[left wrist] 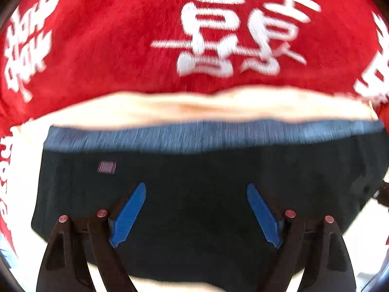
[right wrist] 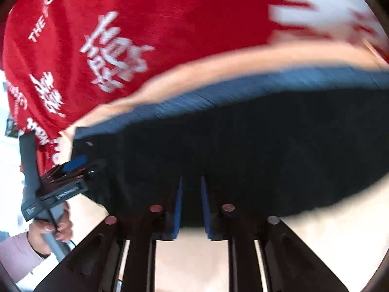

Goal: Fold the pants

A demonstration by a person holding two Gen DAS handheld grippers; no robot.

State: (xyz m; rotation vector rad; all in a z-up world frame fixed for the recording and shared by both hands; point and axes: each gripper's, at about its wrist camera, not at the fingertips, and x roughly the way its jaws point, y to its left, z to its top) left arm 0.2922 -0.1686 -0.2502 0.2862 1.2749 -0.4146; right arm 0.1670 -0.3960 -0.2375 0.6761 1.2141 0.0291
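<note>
Pants [left wrist: 194, 194]: one dark folded bundle, near black, with a blue ribbed waistband [left wrist: 206, 135] along its far edge. I see it lying flat on a pale surface [left wrist: 194, 108], which shows as a cream strip beyond the waistband and again at the near edge. A small pinkish label [left wrist: 106, 167] sits on the dark cloth toward the left in my left wrist view.

Red cloth [left wrist: 109, 36]: printed with large white characters, spread beyond the pale strip and filling the upper half of both views. Blur softens the print.

Left gripper [left wrist: 195, 215]: I have it pointed steeply down over the pants. Its blue fingertips [left wrist: 128, 215] stand wide apart, with only the flat dark fabric seen beyond the gap and nothing pinched. In my right wrist view the left gripper [right wrist: 73, 168] shows at the left corner of the bundle, held by a hand [right wrist: 52, 228] with a pink sleeve [right wrist: 17, 253] behind it.

Right gripper [right wrist: 190, 209]: I see it at the near edge of the pants [right wrist: 218, 150], its blue pads [right wrist: 178, 209] narrow, with a slim gap between them. Dark fabric shows in that gap, but I cannot tell whether the pads press on it or merely hang over it.
</note>
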